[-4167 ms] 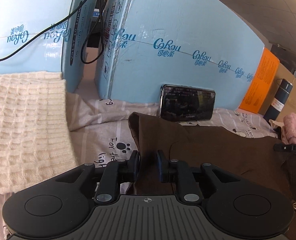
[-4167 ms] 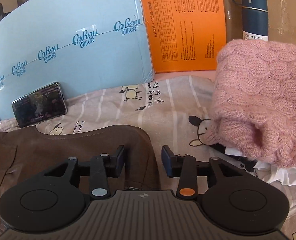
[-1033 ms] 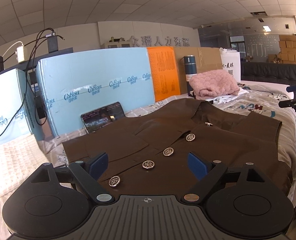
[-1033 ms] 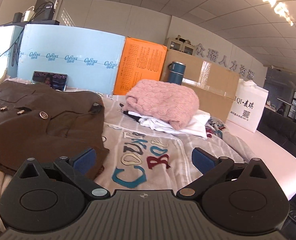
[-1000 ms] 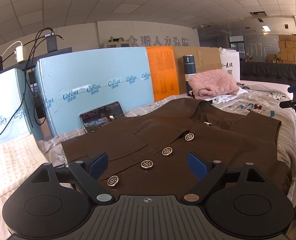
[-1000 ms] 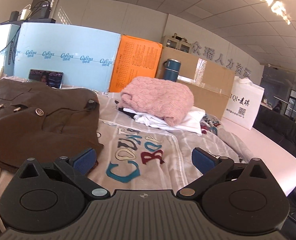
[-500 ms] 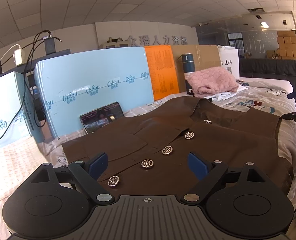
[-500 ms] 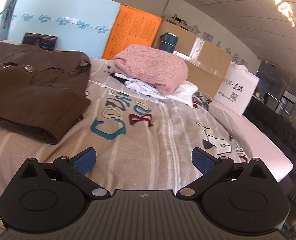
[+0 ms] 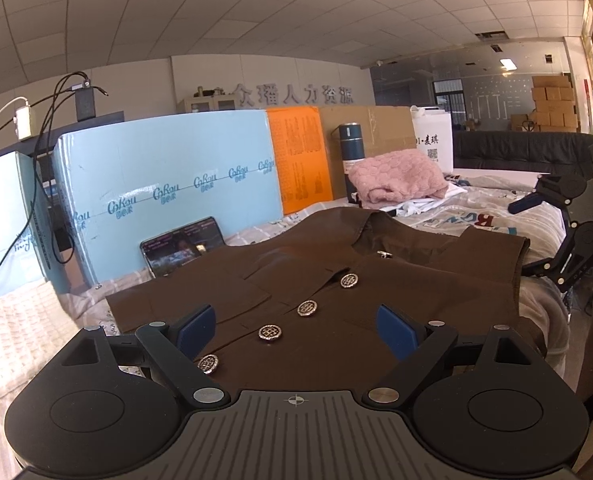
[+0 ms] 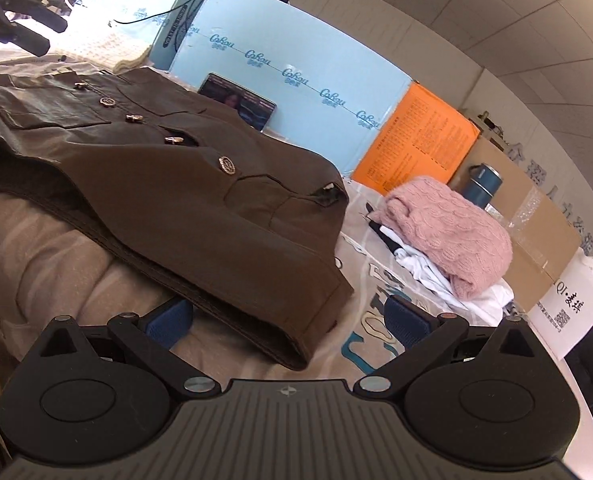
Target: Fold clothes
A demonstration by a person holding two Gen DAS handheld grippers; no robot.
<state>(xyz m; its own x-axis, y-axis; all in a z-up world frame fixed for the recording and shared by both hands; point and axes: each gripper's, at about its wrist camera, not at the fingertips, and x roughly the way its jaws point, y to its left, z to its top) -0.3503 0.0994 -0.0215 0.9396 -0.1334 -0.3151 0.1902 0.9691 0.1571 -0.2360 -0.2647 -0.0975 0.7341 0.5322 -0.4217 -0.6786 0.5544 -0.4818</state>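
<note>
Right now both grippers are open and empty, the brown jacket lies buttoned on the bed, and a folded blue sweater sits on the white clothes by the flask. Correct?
Not quite: the sweater is pink, not blue, as the right wrist view shows. The rest holds: left gripper and right gripper open and empty, brown jacket buttoned on the bed, sweater on the white clothes by the flask.

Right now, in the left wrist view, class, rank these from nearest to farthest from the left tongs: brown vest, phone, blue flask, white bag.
1. brown vest: directly ahead of the left tongs, partly beneath them.
2. phone: behind the vest, left, leaning on the blue board.
3. blue flask: farther back, right of centre.
4. white bag: farthest, behind the pink sweater.
</note>
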